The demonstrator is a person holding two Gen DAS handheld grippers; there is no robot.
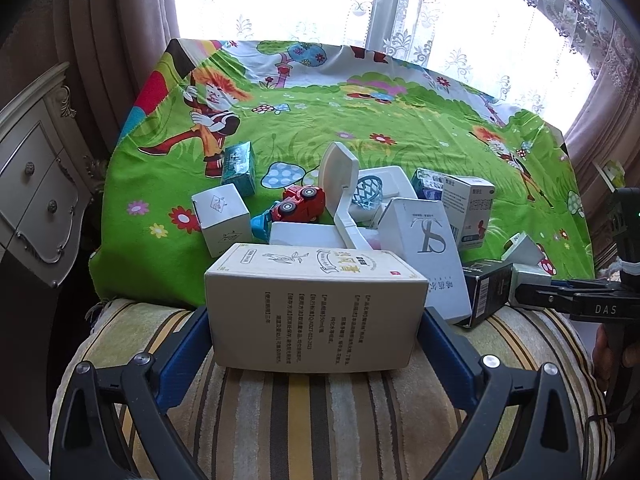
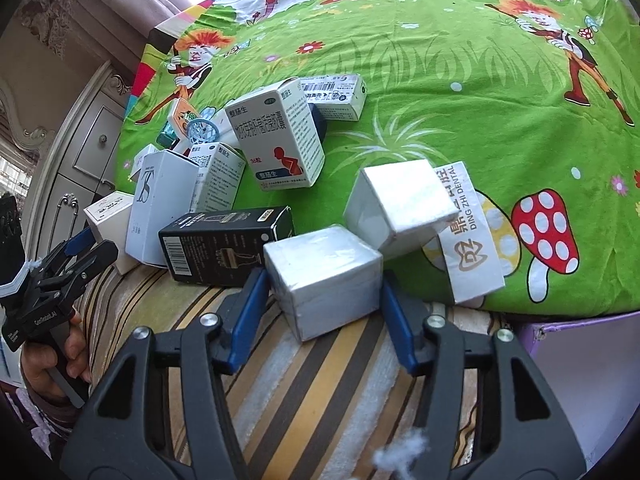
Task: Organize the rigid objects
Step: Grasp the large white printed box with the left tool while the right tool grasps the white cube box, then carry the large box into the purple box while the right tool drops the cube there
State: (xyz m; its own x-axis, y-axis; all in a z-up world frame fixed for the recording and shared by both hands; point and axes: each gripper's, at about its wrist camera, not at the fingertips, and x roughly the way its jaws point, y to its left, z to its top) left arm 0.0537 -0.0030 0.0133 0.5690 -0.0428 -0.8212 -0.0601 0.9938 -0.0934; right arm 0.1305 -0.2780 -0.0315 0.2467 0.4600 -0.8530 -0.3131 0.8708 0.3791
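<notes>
1. Left gripper (image 1: 316, 344) clamps the cream carton (image 1: 316, 304) on the striped cushion (image 1: 320, 420).
2. Right gripper (image 2: 322, 292) brackets a silver-white box (image 2: 324, 276) at the cushion's edge; whether its pads touch is unclear.

My left gripper (image 1: 316, 344) points steeply down, its blue pads flat against both sides of the cream box (image 1: 316, 304). Right of that box, my right gripper (image 2: 322, 284) tilts down, jaws half spread, a hand (image 2: 52, 364) gripping the left handle.
</notes>
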